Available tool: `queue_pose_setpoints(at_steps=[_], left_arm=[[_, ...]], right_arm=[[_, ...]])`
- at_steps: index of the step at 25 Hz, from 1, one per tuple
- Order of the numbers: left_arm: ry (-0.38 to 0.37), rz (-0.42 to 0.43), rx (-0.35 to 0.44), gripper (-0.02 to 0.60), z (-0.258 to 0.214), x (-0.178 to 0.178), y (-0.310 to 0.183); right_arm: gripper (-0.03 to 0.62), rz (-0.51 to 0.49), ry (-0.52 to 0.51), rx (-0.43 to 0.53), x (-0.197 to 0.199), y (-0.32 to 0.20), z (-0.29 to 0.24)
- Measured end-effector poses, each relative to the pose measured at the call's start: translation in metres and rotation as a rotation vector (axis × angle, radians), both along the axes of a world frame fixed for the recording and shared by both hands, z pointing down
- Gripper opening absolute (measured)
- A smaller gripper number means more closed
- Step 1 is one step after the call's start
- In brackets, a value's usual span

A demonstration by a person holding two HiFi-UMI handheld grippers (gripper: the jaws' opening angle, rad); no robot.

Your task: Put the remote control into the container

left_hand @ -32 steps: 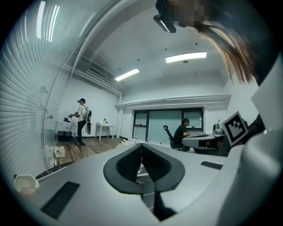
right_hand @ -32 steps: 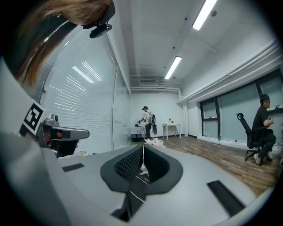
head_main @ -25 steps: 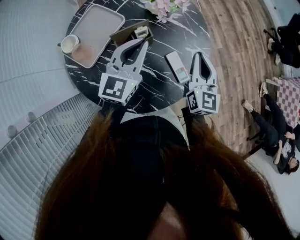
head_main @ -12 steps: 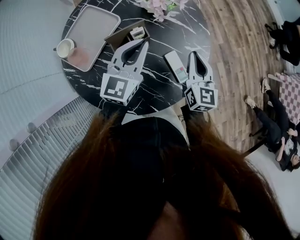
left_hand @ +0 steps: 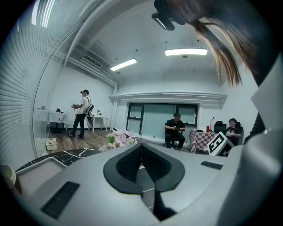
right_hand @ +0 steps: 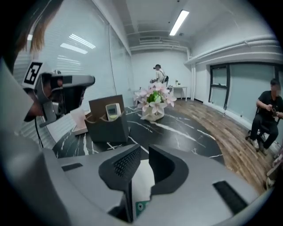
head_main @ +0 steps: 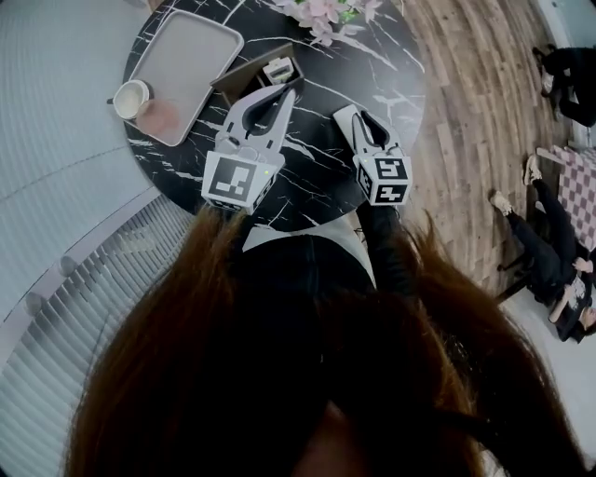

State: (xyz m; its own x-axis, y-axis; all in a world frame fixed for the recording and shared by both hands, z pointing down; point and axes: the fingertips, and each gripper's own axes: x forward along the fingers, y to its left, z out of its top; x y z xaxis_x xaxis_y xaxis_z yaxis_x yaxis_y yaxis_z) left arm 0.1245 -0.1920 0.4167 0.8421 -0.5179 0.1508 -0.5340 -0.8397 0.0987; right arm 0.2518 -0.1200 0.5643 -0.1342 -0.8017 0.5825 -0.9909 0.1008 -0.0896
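A white remote control [head_main: 343, 115] lies flat on the black marble table [head_main: 317, 182]. My right gripper [head_main: 361, 121] is tipped down over it. In the right gripper view the remote [right_hand: 140, 178] shows through the narrow gap of the right gripper [right_hand: 141, 152]; the jaws have just been opening a little, and the pads do not press on it. The dark container [head_main: 253, 73] [right_hand: 108, 128] stands further back with a small grey remote [right_hand: 112, 111] upright inside. My left gripper [head_main: 285, 95] [left_hand: 141, 146] hovers shut and empty near the container.
A grey tray [head_main: 186, 56] with a cup [head_main: 130, 98] beside it sits at the table's far left. A pot of pink flowers [head_main: 326, 14] [right_hand: 153, 100] stands at the back edge. People sit on the wooden floor to the right [head_main: 549, 261].
My right gripper has sunk, tipped downward and shifted left until it covers the remote. My left gripper has sunk slightly and stays by the container.
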Motion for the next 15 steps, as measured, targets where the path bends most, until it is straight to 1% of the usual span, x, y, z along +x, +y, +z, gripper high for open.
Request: queue_pose_setpoints(at_steps=[1, 2, 3, 5, 7, 9, 15], left_arm=[[0.0, -0.001, -0.001, 0.009, 0.0, 0.0, -0.001], [0.001, -0.003, 0.0, 0.009, 0.0, -0.001, -0.002], [0.0, -0.005, -0.001, 0.009, 0.0, -0.002, -0.003], [-0.004, -0.009, -0.013, 0.009, 0.001, -0.002, -0.004], [-0.011, -0.013, -0.028, 0.009, 0.002, -0.003, -0.004], [-0.011, -0.018, -0.029, 0.009, 0.002, -0.005, -0.006], [-0.006, -0.037, -0.02, 0.009, 0.002, -0.014, -0.009]], right_arm=[[0.061, -0.021, 0.016, -0.039, -0.003, -0.001, 0.011], [0.131, -0.042, 0.032, -0.078, -0.006, -0.003, 0.021], [0.186, -0.062, 0.048, -0.116, -0.009, -0.004, 0.031], [0.229, -0.1, 0.081, -0.191, -0.014, -0.006, 0.047], [0.246, -0.13, 0.115, -0.251, -0.017, -0.009, 0.06], [0.254, -0.14, 0.134, -0.287, -0.017, -0.012, 0.067], [0.265, -0.155, 0.128, -0.387, -0.018, -0.016, 0.084]])
